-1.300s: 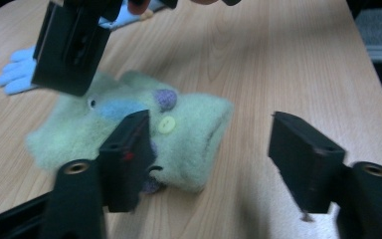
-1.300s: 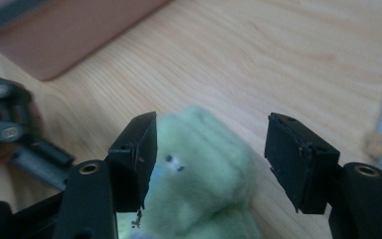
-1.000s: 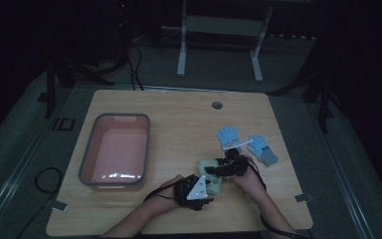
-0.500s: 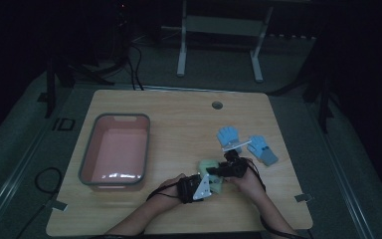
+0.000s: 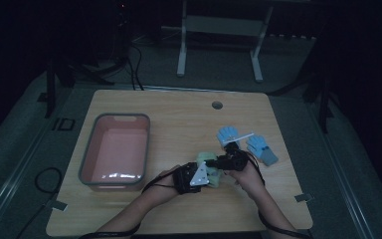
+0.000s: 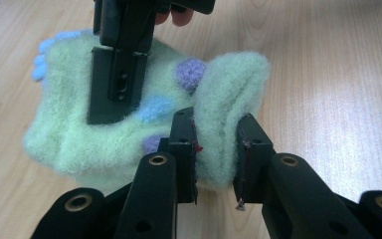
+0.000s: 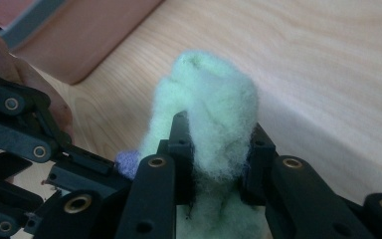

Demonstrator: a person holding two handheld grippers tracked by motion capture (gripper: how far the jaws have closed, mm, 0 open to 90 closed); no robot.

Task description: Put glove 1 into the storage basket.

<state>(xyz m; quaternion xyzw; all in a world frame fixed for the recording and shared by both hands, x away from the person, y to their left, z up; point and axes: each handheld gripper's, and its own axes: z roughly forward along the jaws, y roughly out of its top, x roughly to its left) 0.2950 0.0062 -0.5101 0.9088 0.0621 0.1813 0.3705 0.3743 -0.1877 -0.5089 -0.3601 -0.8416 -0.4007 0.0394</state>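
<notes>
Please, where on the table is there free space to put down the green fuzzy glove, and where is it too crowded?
Free: the bare wood between the pink bin and the blue gloves, and the far strip by the round hole. The bin is empty too. Crowded: the near right, where both grippers pinch the green glove beside the blue gloves.

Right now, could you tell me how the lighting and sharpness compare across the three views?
High view: dim, with glare inside the pink bin. Left gripper view: bright, the green glove sharp between the left tongs. Right gripper view: bright, the glove soft and fuzzy.
</notes>
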